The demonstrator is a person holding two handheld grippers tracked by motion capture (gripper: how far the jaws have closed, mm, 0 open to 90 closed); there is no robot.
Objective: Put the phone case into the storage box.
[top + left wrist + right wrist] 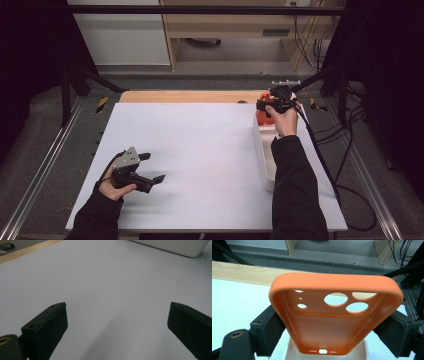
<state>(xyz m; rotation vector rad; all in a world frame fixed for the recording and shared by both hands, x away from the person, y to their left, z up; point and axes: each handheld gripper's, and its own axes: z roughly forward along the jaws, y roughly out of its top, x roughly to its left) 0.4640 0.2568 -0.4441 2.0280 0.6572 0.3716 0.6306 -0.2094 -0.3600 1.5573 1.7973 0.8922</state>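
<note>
Right tongs (pixel 329 340) are clamped on the sides of an orange phone case (pixel 332 317), held up over the far end of the white tray (pixel 264 150), at two o'clock on the table (pixel 200 145). It looks ready to be set down in the tray; a slow drop and a let-go are needed. Left tongs (pixel 152 167) are kept wide apart and empty at seven o'clock.

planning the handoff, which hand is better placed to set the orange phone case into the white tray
Right. The right gripper already clamps the orange phone case directly above the white tray. The left gripper sits open, far across the table.
</note>
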